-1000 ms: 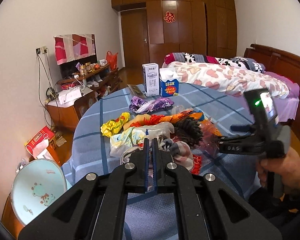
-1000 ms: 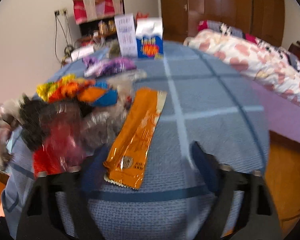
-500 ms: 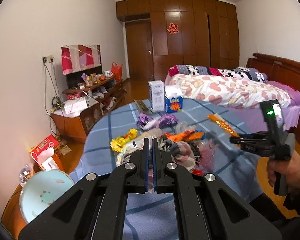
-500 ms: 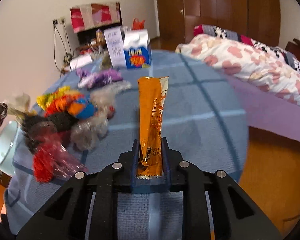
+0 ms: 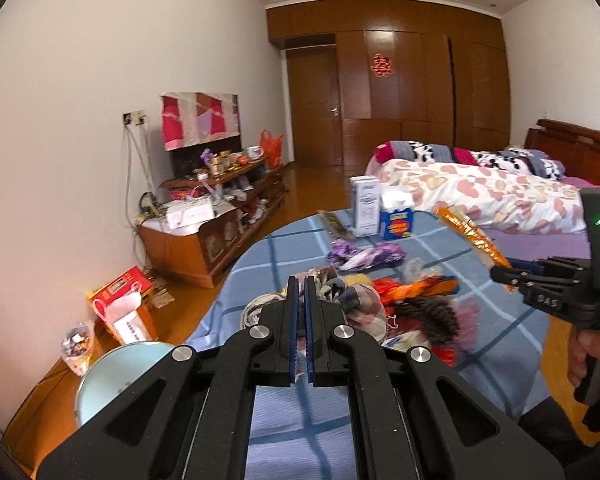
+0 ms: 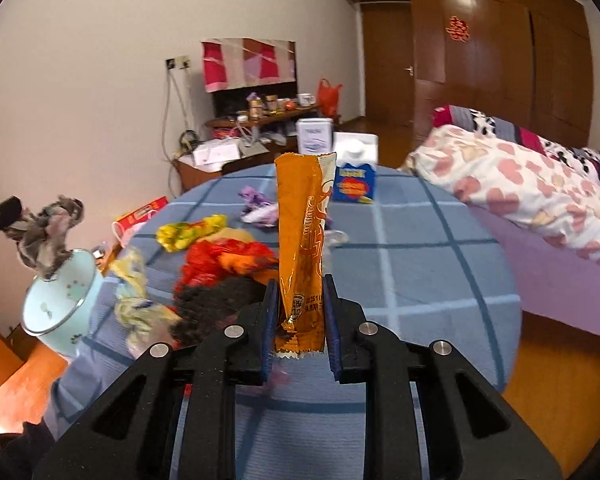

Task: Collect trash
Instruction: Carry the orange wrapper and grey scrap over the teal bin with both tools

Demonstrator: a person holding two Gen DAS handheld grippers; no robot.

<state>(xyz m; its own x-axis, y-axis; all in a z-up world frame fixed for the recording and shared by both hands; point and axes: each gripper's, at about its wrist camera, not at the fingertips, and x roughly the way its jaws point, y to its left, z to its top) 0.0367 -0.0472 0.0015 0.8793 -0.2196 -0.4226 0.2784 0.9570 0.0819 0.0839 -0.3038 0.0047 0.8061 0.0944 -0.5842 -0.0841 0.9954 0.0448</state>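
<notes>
While my right gripper (image 6: 298, 320) pinches the orange wrapper (image 6: 302, 236) by its bottom edge, lifted clear of the tabletop (image 6: 420, 264), my left gripper (image 5: 299, 312) is clamped on a grey crumpled scrap (image 6: 48, 236) above the pale blue bin (image 6: 60, 304). Most trash, I judge, remains: the wrapper pile (image 6: 224, 264) is uncollected.

Home bedroom: bed (image 5: 500, 196), wardrobe (image 5: 420, 92), probably TV stand (image 5: 204, 236).
</notes>
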